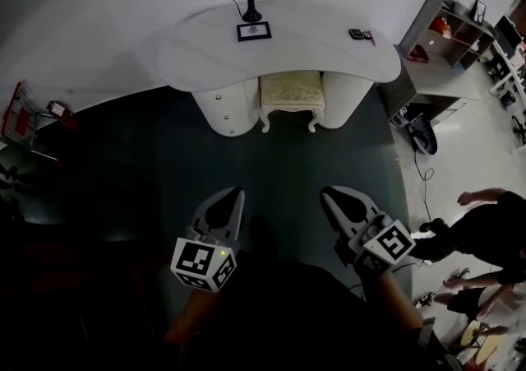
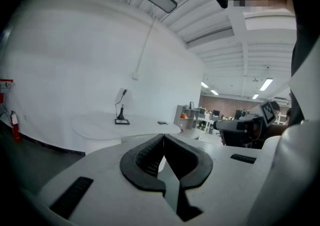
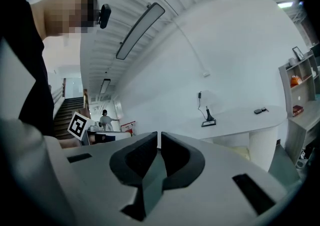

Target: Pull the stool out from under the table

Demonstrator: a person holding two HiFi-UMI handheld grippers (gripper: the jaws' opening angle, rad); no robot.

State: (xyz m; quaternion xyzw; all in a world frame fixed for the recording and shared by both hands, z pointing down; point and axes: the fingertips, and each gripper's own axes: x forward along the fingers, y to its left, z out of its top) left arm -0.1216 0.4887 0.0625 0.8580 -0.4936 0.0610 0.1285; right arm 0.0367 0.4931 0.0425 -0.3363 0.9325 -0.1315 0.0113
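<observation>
Stool (image 1: pixel 289 91) tucked under front edge of white surface (image 1: pixel 320 48), between its two pedestals (image 1: pixel 226 110), apparently untouched. Left gripper (image 1: pixel 237 192) and right gripper (image 1: pixel 327 192) well short of it, jaws pressed together, empty. Approach, grasp and pull all left.

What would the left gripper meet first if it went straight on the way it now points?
The left gripper would probably meet the white table first, at its base beside the stool; the way until then looks free, though depth is unclear.
</observation>
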